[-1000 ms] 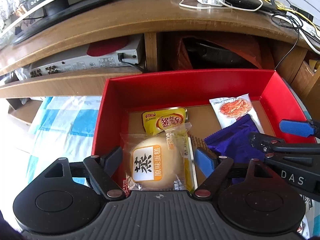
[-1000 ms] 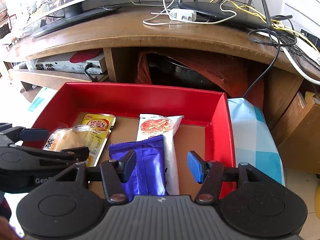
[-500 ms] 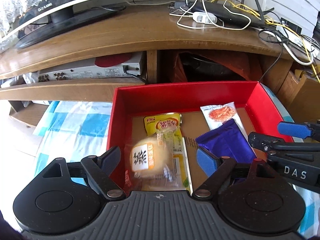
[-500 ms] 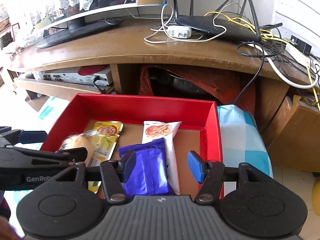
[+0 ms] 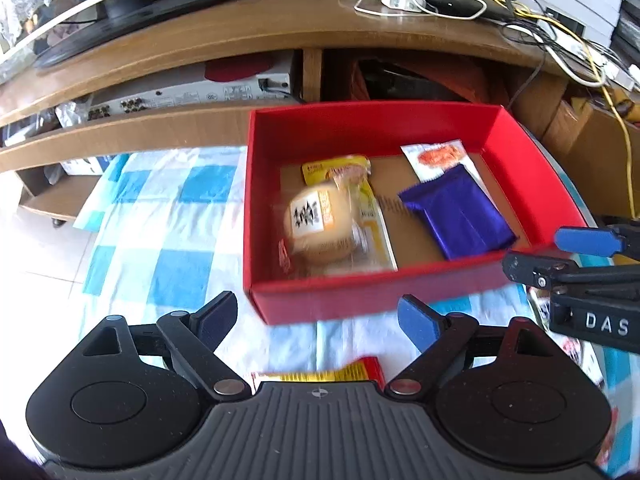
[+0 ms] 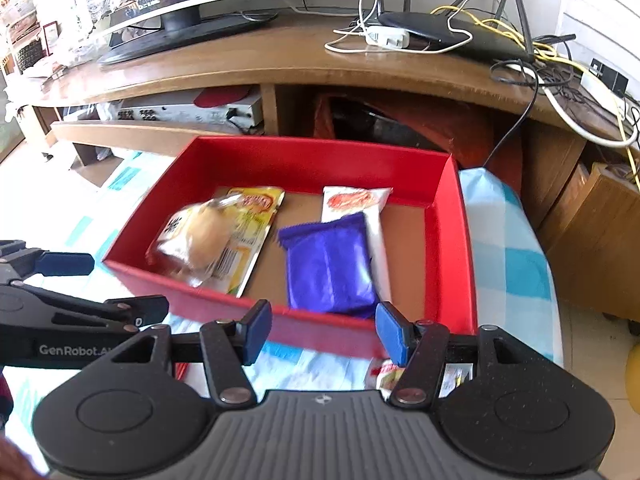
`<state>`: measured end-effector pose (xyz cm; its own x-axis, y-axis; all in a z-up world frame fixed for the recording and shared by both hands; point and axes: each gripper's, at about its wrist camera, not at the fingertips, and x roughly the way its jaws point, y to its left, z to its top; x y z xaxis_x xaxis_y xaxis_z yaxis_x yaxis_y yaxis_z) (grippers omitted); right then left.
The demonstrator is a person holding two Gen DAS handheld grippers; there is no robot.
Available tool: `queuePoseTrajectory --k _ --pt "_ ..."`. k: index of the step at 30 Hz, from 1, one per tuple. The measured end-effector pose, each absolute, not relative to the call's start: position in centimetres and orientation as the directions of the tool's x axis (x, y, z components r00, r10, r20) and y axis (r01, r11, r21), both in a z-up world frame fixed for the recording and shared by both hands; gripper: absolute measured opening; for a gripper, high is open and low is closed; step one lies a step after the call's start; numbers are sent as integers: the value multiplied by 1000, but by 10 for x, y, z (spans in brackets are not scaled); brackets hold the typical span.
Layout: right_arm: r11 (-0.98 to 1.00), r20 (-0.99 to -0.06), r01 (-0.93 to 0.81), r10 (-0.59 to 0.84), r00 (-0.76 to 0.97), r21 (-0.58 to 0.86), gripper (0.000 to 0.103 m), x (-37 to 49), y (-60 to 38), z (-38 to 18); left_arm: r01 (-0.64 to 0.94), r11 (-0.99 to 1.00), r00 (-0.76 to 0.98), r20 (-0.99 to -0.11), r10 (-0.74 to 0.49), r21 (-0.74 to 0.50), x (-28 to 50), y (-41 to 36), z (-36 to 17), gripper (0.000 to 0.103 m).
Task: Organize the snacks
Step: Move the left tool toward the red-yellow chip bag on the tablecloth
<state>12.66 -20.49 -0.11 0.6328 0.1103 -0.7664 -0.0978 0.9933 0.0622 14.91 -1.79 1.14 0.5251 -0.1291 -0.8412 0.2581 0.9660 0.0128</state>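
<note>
Left claw [image 5: 316,320], right claw [image 6: 320,332]: black ribbed bodies, blue pads, silver rivets; lettering possibly "GenRobot", "DAS".

Wrapped bun [image 5: 318,228] overlaps yellow packet [image 5: 370,216]; purple packet [image 5: 460,210] overlaps white one [image 5: 436,156]

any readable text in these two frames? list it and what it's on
"DAS": right hand-held gripper, side of its body.
"GenRobot.A", the rest hidden: left hand-held gripper, side of its body.
Large black character on a white label: bun pack, blurred.
Monitor bezel, yellow packet, white packet, silver box labels: too small or blurred.
</note>
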Motion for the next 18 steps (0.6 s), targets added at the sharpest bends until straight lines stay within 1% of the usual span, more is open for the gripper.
queuePoseTrajectory --k 4,7,14,18 --pt "991 -773 -106 134 621 87 84 113 -203 0 318 945 476 -848 -232 -79 142 -6 8 93" --pt "988 -775 -116 149 614 99 85 102 -202 1 365 922 424 -859 -286 -127 147 -3 -5 93" --pt "982 -799 -125 189 571 143 86 88 -201 -8 471 874 354 -882 -311 -119 157 -7 -32 93" --pt "981 -807 -125 196 557 152 86 90 -202 -11 470 868 302 -895 -328 -160 159 -1 -45 93"
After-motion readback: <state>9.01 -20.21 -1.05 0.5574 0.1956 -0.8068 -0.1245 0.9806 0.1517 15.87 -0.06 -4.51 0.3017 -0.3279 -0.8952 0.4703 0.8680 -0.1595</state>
